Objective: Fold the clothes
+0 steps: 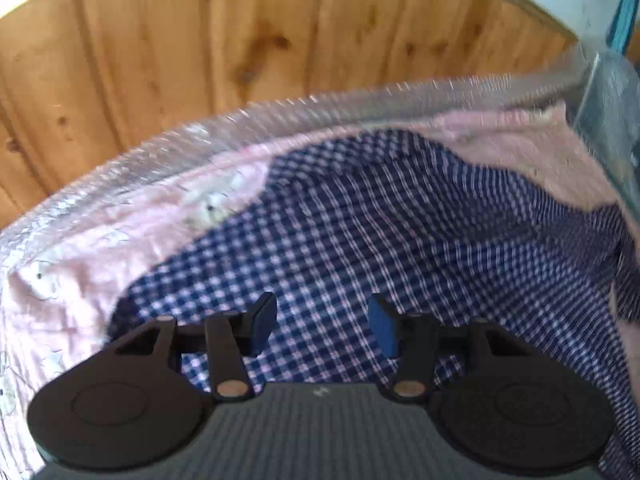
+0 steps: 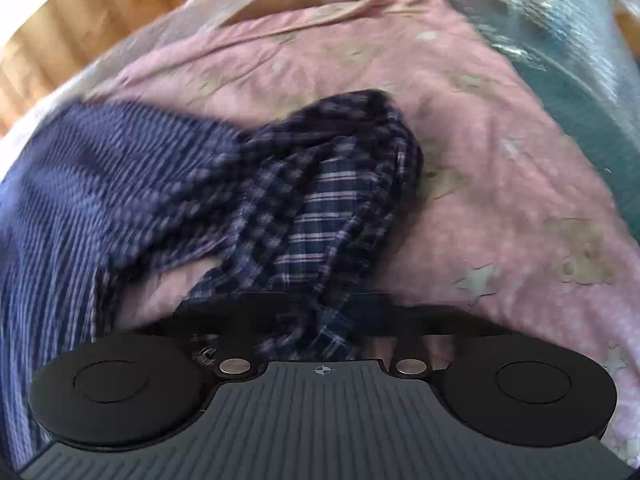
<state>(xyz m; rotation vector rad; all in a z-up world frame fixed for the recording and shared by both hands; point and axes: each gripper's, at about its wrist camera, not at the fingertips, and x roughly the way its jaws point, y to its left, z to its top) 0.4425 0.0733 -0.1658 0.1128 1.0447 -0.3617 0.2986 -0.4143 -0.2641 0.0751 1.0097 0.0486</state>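
Blue and white checks cover the one shirt [image 1: 360, 232] in these pictures. It is the only piece of clothing to fold. It lies on a pink sheet [image 1: 80, 264] that has small pale stars and animal shapes printed on it. The sheet looks like it is on a bed.

Two claws are in view, one in each picture. The left claw [image 1: 322, 326] hangs just above the flat part of the shirt. Its two blue pads [image 1: 384, 330] are spread apart with nothing between them, so it is let go. You can see the checks through the gap.

The right claw [image 2: 316, 316] is clenched on a bunched part of the shirt [image 2: 320, 208]. The cloth runs up from the claw in a twisted rope of folds. The fingers look like a dark blur, because the picture is smeared there. Inside the folds the checks look like thin red and white lines on dark blue. To the left of it, more of the shirt spreads out wide and blurry.

Behind the sheet runs a clear, shiny plastic cover [image 1: 280, 120] along the edge. Past that stands a wooden wall [image 1: 200, 40] of brown boards with dark knots. On the right side something green [image 2: 576, 108] sits under more clear plastic. I cannot tell what it is.
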